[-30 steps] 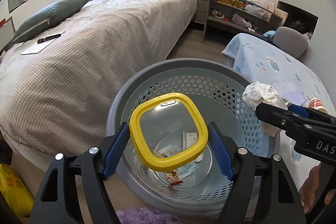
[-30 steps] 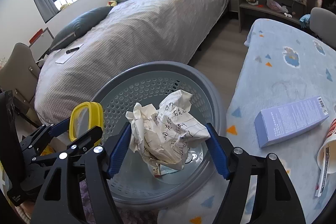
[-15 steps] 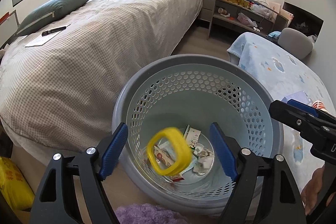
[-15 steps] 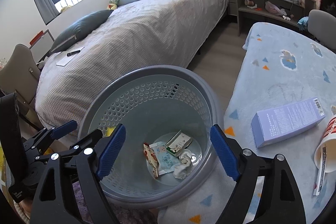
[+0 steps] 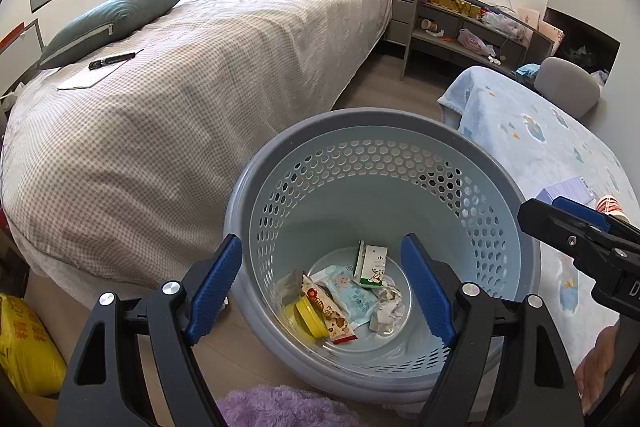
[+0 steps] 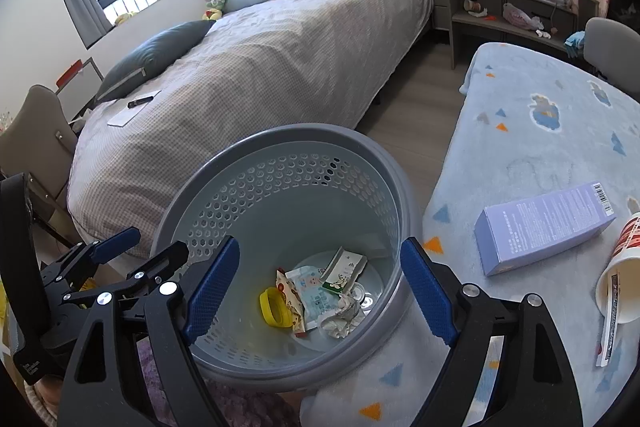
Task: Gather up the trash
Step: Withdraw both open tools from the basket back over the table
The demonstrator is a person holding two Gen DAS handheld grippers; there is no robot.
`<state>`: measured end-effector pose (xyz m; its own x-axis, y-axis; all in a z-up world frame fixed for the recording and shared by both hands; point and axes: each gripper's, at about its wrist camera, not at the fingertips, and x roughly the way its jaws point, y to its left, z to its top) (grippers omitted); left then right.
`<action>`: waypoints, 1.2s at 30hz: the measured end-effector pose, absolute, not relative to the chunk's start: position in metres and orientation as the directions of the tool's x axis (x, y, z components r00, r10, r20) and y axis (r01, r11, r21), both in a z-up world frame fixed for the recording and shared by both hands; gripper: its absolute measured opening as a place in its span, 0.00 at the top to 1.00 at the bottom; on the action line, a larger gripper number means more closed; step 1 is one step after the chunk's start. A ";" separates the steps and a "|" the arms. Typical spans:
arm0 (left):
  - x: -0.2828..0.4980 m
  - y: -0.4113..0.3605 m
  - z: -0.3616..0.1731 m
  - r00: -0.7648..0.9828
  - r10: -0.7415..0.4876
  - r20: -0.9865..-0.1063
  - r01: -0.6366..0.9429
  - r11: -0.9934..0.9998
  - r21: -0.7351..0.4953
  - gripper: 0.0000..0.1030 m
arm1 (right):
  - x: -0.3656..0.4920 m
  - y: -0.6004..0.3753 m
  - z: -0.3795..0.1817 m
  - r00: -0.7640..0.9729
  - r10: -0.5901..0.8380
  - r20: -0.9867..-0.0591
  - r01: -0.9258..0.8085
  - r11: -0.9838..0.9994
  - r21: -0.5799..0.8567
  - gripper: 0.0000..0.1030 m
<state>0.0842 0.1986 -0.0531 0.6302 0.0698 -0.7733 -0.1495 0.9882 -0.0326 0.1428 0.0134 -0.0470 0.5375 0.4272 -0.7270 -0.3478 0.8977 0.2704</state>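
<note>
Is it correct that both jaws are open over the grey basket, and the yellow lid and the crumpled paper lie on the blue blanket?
Not quite. The yellow lid and crumpled paper lie at the bottom of the grey basket, not on the blue blanket; the right wrist view shows this. The rest holds: the left gripper and right gripper are open over it.

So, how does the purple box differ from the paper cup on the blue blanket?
The purple box is a long rectangular carton, closed, lying flat on its broad side; the paper cup is round, red-and-white patterned, tipped over with its open mouth showing. The box appears empty-topped and plain with small print and a barcode; the cup has a stick-like item inside. Both rest on the blue blanket, outside the basket.
</note>
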 end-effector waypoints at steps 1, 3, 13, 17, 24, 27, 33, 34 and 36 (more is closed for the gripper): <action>0.084 0.199 -0.053 0.630 0.072 -0.773 -0.152 0.988 -0.033 0.24 | 0.142 0.013 -0.047 0.539 0.426 -0.727 -0.349 0.898 0.268 0.21; 0.082 0.199 -0.052 0.632 0.076 -0.771 -0.157 0.987 -0.032 0.24 | 0.139 0.013 -0.046 0.542 0.425 -0.725 -0.350 0.899 0.265 0.21; 0.068 0.193 -0.041 0.650 0.089 -0.754 -0.159 0.987 -0.021 0.24 | 0.124 0.007 -0.038 0.555 0.420 -0.718 -0.343 0.902 0.262 0.21; 0.062 0.187 -0.036 0.658 0.084 -0.748 -0.154 0.988 -0.025 0.24 | 0.115 0.000 -0.034 0.563 0.417 -0.714 -0.334 0.905 0.265 0.21; 0.050 0.169 -0.029 0.669 0.068 -0.740 -0.129 0.991 -0.026 0.24 | 0.098 -0.016 -0.027 0.579 0.403 -0.709 -0.319 0.912 0.258 0.21; 0.044 0.157 -0.026 0.673 0.055 -0.737 -0.108 0.994 -0.025 0.24 | 0.090 -0.025 -0.024 0.589 0.393 -0.706 -0.309 0.917 0.252 0.21; 0.035 0.136 -0.020 0.681 0.030 -0.732 -0.069 0.997 -0.024 0.24 | 0.075 -0.050 -0.019 0.613 0.373 -0.696 -0.275 0.927 0.255 0.21; 0.033 0.132 -0.019 0.682 0.025 -0.731 -0.061 0.998 -0.023 0.24 | 0.072 -0.054 -0.018 0.616 0.369 -0.696 -0.268 0.929 0.255 0.21; 0.031 0.124 -0.016 0.685 0.016 -0.729 -0.048 0.999 -0.022 0.24 | 0.067 -0.064 -0.018 0.623 0.359 -0.695 -0.253 0.933 0.256 0.21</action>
<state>0.0311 0.1243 -0.0163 0.6848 0.0163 -0.7285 -0.0475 0.9986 -0.0223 0.0670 -0.0638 -0.0177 0.6227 0.3594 -0.6950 -0.2532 0.9330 0.2556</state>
